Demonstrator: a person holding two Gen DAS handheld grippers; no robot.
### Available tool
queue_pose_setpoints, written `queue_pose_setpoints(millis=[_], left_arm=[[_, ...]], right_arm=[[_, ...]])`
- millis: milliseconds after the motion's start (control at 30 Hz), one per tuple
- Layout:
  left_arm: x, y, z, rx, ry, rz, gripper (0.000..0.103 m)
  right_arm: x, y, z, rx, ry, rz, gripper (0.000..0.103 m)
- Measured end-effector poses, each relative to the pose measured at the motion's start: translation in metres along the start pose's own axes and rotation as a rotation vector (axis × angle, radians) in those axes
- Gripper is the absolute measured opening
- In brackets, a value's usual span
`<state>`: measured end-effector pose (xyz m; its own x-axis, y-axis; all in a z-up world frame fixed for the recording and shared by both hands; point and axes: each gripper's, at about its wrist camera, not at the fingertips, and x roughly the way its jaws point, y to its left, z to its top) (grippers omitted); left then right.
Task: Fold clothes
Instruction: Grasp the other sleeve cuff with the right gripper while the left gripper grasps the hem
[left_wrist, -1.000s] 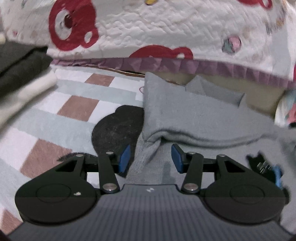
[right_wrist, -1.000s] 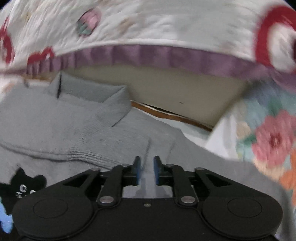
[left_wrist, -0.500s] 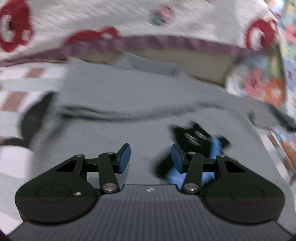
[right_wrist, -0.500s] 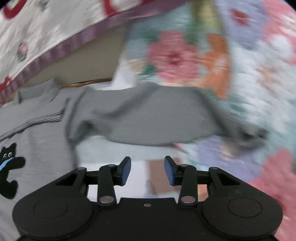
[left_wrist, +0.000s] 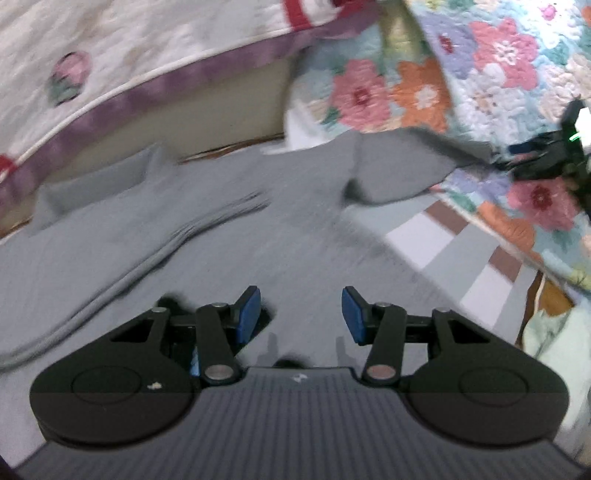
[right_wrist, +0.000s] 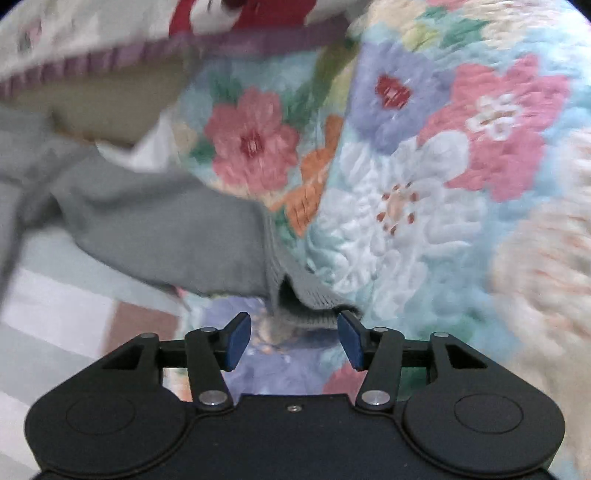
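Both grippers stand with jaws apart and empty, the left gripper (left_wrist: 300, 315) low over the grey sweater (left_wrist: 229, 243) spread on the checked sheet (left_wrist: 443, 240), the right gripper (right_wrist: 294, 334) just short of its ribbed cuff (right_wrist: 314, 295) (lying on the floral quilt (right_wrist: 424, 184)).

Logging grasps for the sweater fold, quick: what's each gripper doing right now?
Left gripper: open, holding nothing, over the grey sweater.
Right gripper: open, holding nothing, at the sleeve cuff.
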<state>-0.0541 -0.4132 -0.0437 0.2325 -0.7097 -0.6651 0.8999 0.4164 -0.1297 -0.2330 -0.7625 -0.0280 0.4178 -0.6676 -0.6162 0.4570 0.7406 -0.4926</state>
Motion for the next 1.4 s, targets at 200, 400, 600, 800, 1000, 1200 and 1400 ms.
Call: queue_pose_setpoints(millis=[200, 400, 600, 800, 1000, 1200, 1400], left_arm=[[0.01, -0.016, 0.005, 0.015, -0.017, -0.031, 0.048], [0.012, -0.025, 0.002, 0.031, -0.037, -0.054, 0.048], [0.014, -0.033, -0.001, 0.048, -0.056, -0.077, 0.048], [-0.006, -0.037, -0.001, 0.093, -0.162, -0.114, 0.057], [-0.03, -0.03, 0.0, 0.054, -0.284, -0.089, 0.059], [-0.046, -0.018, -0.002, -0.008, -0.369, -0.034, 0.074], [-0.041, 0.009, 0.0, -0.134, -0.333, -0.019, 0.082]], right_arm=[[0.049, 0.021, 0.0, -0.184, 0.049, -0.129, 0.062], [0.059, 0.014, 0.014, -0.174, 0.053, -0.05, 0.017], [0.024, 0.0, 0.039, 0.063, -0.017, 0.183, 0.003], [-0.016, 0.017, 0.081, 0.415, -0.073, 0.627, 0.004], [-0.07, 0.079, 0.139, 0.497, -0.164, 1.025, 0.005], [-0.108, 0.143, 0.145, 0.497, -0.138, 1.268, 0.005], [-0.091, 0.161, 0.135, 0.473, -0.061, 1.271, 0.005]])
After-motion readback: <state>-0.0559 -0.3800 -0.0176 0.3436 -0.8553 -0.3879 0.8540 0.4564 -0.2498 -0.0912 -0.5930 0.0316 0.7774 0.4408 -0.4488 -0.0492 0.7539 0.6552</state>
